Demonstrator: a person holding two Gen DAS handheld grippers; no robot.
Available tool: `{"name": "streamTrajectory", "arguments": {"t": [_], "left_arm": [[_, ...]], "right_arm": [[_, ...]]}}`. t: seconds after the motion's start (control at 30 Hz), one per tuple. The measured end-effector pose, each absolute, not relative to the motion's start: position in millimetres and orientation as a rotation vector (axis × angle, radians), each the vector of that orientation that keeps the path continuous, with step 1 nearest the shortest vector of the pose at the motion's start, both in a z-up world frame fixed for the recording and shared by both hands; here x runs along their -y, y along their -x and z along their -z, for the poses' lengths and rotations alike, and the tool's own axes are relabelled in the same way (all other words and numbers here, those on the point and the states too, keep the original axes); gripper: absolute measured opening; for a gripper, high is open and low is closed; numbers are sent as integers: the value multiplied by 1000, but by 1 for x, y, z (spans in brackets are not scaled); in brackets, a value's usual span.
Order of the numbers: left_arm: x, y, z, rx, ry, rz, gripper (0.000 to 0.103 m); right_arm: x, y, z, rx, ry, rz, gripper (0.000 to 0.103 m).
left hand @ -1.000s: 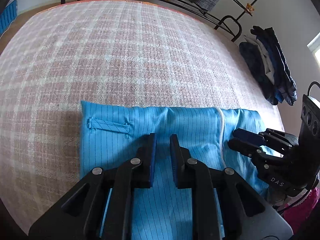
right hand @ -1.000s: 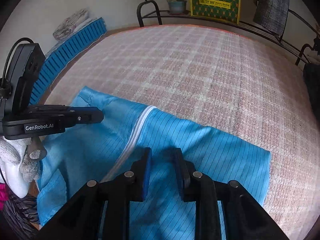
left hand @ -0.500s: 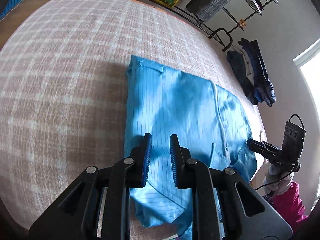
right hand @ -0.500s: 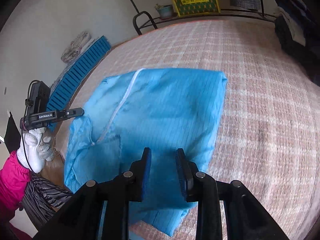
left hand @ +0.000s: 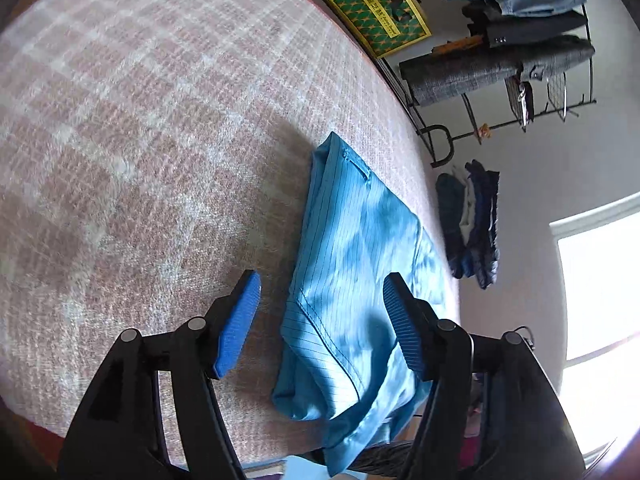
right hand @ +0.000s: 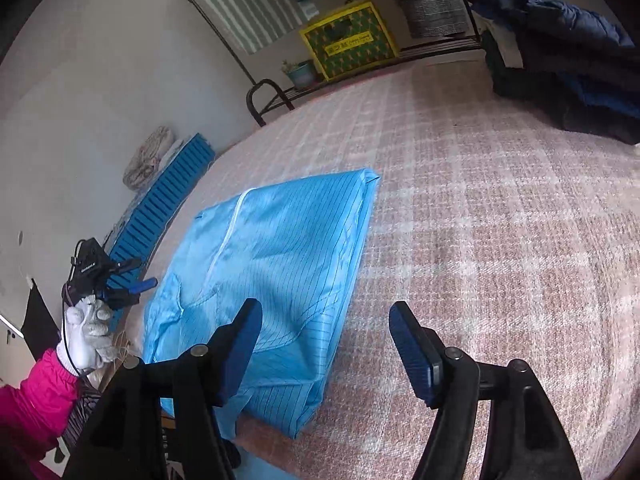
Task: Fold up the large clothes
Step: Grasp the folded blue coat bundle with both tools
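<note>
Both claws (left hand: 320,320) (right hand: 324,340) just spread wide, empty, pulled back from folded blue garment (right hand: 280,260) on bed (right hand: 500,240)

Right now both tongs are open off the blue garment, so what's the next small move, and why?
Probably bring the right tongs down onto the blue garment at its near edge for another fold: it lies folded on the blanket, its near end rumpled and overhanging, and neither tongs hold anything.

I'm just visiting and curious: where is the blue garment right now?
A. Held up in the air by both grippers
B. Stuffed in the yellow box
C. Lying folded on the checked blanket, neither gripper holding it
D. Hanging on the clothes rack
C: the garment lies folded on the blanket, and both the right gripper and the left gripper stand open, gripping nothing.
</note>
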State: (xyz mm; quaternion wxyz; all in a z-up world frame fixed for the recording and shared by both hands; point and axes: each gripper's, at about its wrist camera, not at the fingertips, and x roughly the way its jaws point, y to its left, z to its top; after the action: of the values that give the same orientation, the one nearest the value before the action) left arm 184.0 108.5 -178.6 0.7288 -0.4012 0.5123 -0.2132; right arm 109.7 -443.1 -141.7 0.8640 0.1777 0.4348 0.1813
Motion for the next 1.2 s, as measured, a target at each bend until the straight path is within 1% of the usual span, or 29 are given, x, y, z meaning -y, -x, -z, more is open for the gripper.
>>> {"name": "streamTrajectory", "arguments": {"t": [0.1,0.23,0.3,0.57,0.6,0.7,0.73,1.0,1.03,1.07,1.1,1.13,1.2], "left_arm": [[-112,-188,199,-1177,990,497,65],[-109,-194,215,-1216,1038,526,65],[-109,-197,217,-1223,1040,533,65],[-89,-213,215,-1249,1008,589,65],[-86,-215,216,-1260,999,596,65],[-81,-219,215,-1264,986,608,64],[-78,-221,215,-1261,986,606,63],[-57,-231,209,-1273,905,609,61],[-54,-232,208,-1275,886,595,55],[-54,-230,208,-1273,867,577,47],[-52,-230,208,-1278,846,562,42],[-49,-230,207,-1277,821,548,36],[-41,-228,201,-1266,745,526,28]], "right_arm": [[454,-123,155,-964,-475,-396,69],[465,-129,170,-1006,-575,-416,69],[468,-133,177,-1033,-591,-411,68],[475,-141,188,-1032,-689,-471,68],[474,-143,189,-1034,-696,-483,67],[464,-155,197,-1060,-729,-533,57],[459,-158,198,-1059,-728,-544,56],[412,-184,200,-1087,-692,-598,55],[408,-186,200,-1091,-685,-603,55],[405,-187,200,-1093,-675,-602,54],[402,-188,200,-1095,-665,-595,49],[400,-189,200,-1099,-659,-584,40],[395,-188,201,-1122,-633,-557,32]]}}
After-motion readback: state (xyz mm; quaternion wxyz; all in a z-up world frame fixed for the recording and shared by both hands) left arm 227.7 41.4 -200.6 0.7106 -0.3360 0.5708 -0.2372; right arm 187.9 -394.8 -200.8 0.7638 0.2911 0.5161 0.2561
